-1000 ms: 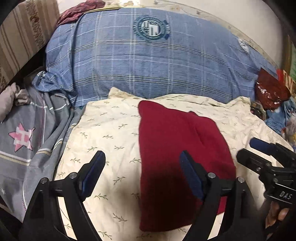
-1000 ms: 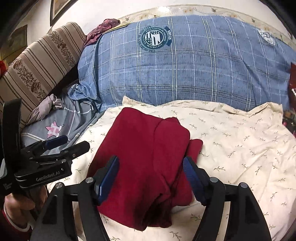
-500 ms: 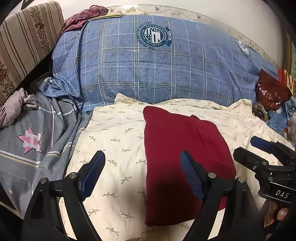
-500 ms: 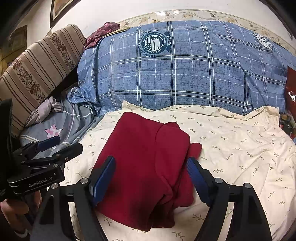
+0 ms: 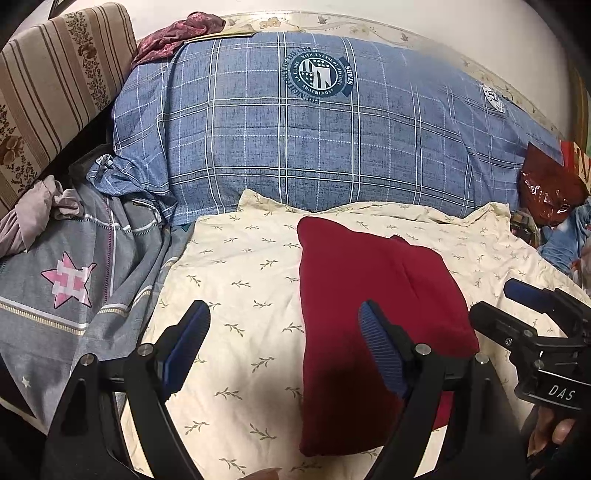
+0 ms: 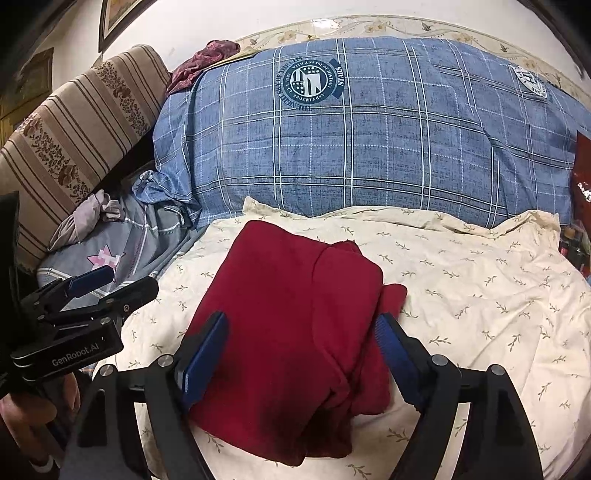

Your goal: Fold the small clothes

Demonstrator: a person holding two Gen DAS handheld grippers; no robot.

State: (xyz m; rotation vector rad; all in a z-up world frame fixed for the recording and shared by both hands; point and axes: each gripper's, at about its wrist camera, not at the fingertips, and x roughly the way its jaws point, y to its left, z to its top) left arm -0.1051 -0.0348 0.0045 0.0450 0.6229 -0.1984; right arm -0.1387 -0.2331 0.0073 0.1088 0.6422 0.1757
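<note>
On your left, a grey star-print cloth (image 5: 70,291) lies beside the cream sheet (image 5: 236,280). Your left gripper (image 5: 284,347) hangs wide and empty over that sheet, at the left edge of the folded red garment (image 5: 369,314). Your right gripper (image 6: 301,354) stands just as wide above the garment, pads clear of it.

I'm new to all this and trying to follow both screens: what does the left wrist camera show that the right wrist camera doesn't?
Only the left wrist view shows the crinkly dark red bag and blue clothes at the right edge. Only the right wrist view shows the framed picture on the wall and the garment's small flap poking out on its right. Both show the folded red garment on the cream leaf-print sheet, the blue plaid pillow, and both grippers open and empty.
</note>
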